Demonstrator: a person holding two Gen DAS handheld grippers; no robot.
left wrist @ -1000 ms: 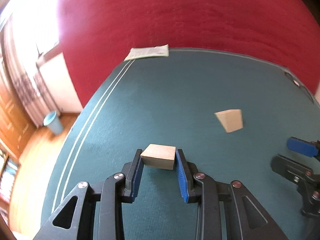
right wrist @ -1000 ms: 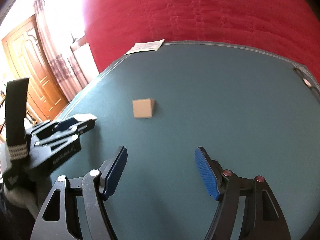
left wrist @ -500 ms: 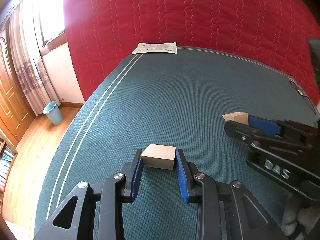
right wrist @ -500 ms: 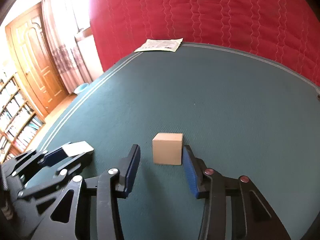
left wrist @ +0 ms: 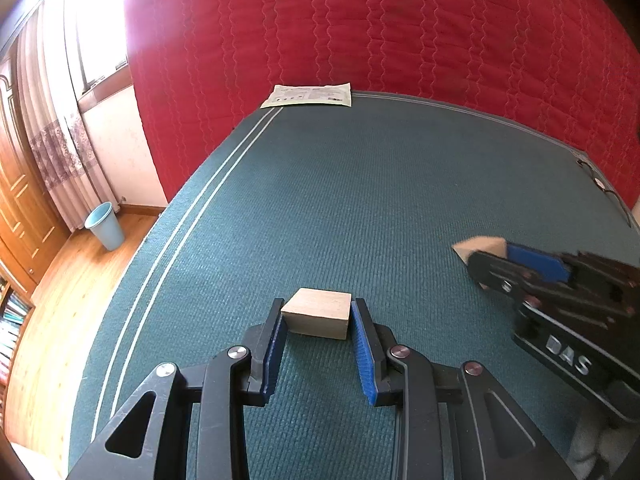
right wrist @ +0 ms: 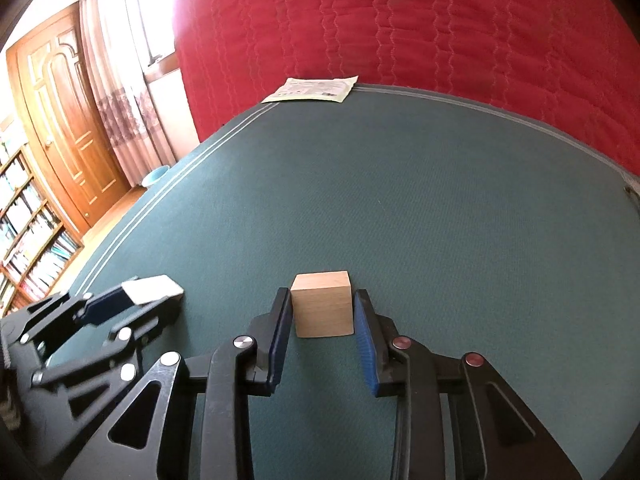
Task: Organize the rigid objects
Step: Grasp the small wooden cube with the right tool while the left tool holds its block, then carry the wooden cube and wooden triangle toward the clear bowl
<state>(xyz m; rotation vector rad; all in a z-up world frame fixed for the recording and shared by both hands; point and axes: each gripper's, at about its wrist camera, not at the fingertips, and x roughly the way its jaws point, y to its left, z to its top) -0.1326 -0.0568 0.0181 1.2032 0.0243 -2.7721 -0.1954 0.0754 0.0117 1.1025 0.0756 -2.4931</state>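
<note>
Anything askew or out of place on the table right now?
Nothing stands out. Each tool grips one intact wooden block: left tool on the flat block, right tool on the cube. A paper sheet lies flat at the far edge.

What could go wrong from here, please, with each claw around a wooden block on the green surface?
1. The right claw flanks the cube-shaped block with a thin gap showing at the right pad, so a lift now might leave it behind or tilt it.
2. The left claw grips the flat block near its fingertips only; a quick swing could let it pivot or slip out.
3. The two claws sit close together, so they may collide when the blocks are brought together.
</note>
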